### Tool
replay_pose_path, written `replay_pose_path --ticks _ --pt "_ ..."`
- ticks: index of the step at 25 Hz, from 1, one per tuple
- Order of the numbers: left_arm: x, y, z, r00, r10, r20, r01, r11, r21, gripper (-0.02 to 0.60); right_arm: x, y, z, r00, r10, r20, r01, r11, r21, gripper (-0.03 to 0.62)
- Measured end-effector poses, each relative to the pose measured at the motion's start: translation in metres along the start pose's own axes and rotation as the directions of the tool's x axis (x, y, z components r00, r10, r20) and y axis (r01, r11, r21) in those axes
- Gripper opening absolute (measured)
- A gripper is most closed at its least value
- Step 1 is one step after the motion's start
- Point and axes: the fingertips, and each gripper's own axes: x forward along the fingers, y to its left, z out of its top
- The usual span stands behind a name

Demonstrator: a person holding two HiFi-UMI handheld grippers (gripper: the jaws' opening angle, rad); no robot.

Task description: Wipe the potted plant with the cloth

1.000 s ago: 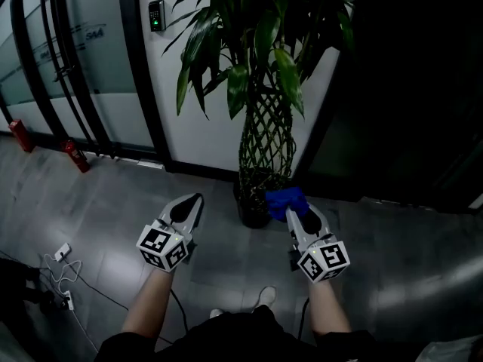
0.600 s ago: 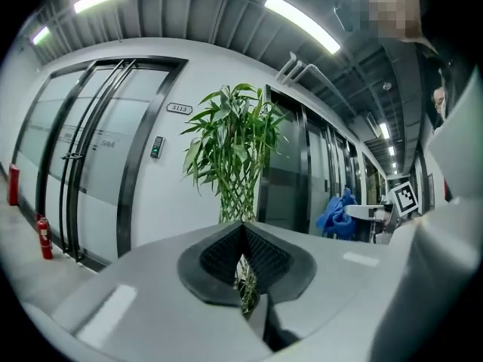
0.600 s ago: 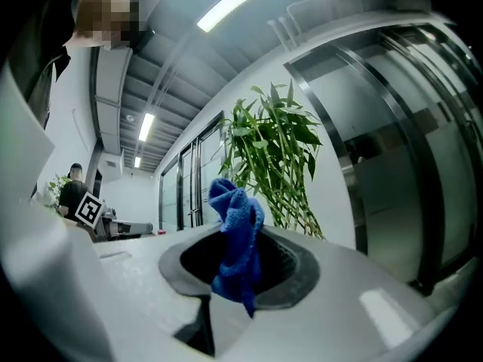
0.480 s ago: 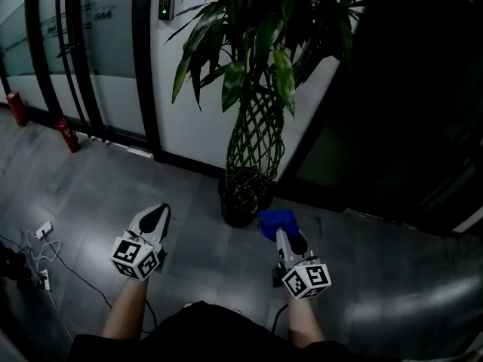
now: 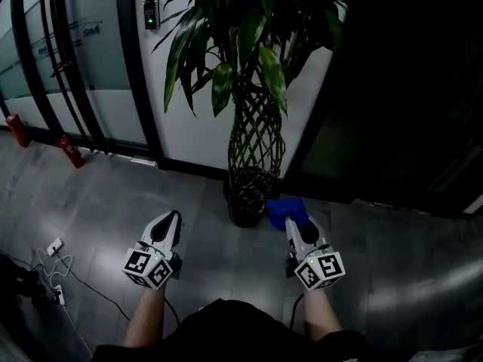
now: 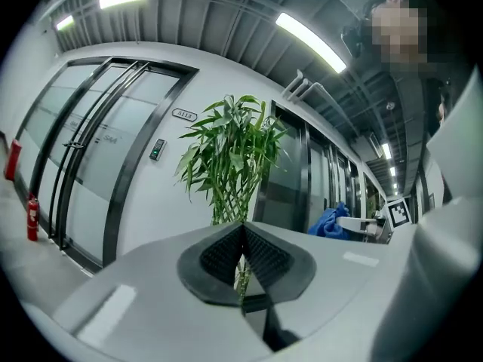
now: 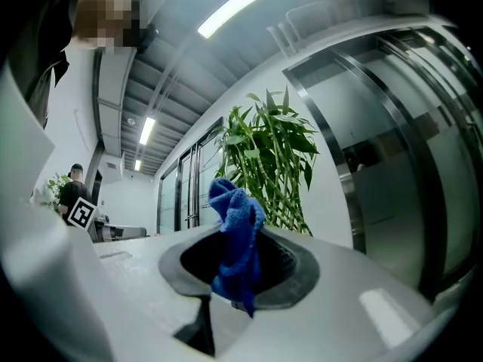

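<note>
A tall potted plant (image 5: 253, 119) with a braided lattice stem and long green leaves stands in a dark pot (image 5: 245, 202) against the white wall. My right gripper (image 5: 296, 219) is shut on a bunched blue cloth (image 5: 286, 210), held low just right of the pot. The right gripper view has the cloth (image 7: 235, 240) pinched between the jaws, with the plant (image 7: 270, 164) beyond it. My left gripper (image 5: 170, 221) hovers over the floor left of the pot, jaws shut and holding nothing. In the left gripper view the plant (image 6: 230, 164) rises ahead and the cloth (image 6: 329, 221) shows at right.
Grey tiled floor (image 5: 98, 210) spreads left of the plant. Glass doors with black frames (image 5: 68, 59) line the left wall, with red fire extinguishers (image 5: 72, 151) at their foot. A white power strip and cables (image 5: 54, 249) lie at lower left. A dark doorway (image 5: 400, 89) is right of the plant.
The view shifted and both grippers drifted slightly: they dropped and moved left half a second ago, then came back up and right. The cloth stays gripped beside the pot.
</note>
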Motion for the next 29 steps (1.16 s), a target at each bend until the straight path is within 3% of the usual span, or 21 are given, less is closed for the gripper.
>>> replay_pose_path --ticks 9,29 --pt "0.008 -0.003 0.001 1.0 -0.011 0.003 0.011 1.0 -0.007 0.006 0.001 -0.011 -0.005 1.0 -0.011 -0.023 0.01 1.0 -0.023 0.103" --pt "-0.011 -0.013 -0.019 0.997 -0.046 -0.057 0.045 0.999 -0.018 0.006 -0.029 0.012 -0.011 0.998 -0.024 -0.054 0.024 1.0 0.0 0.103"
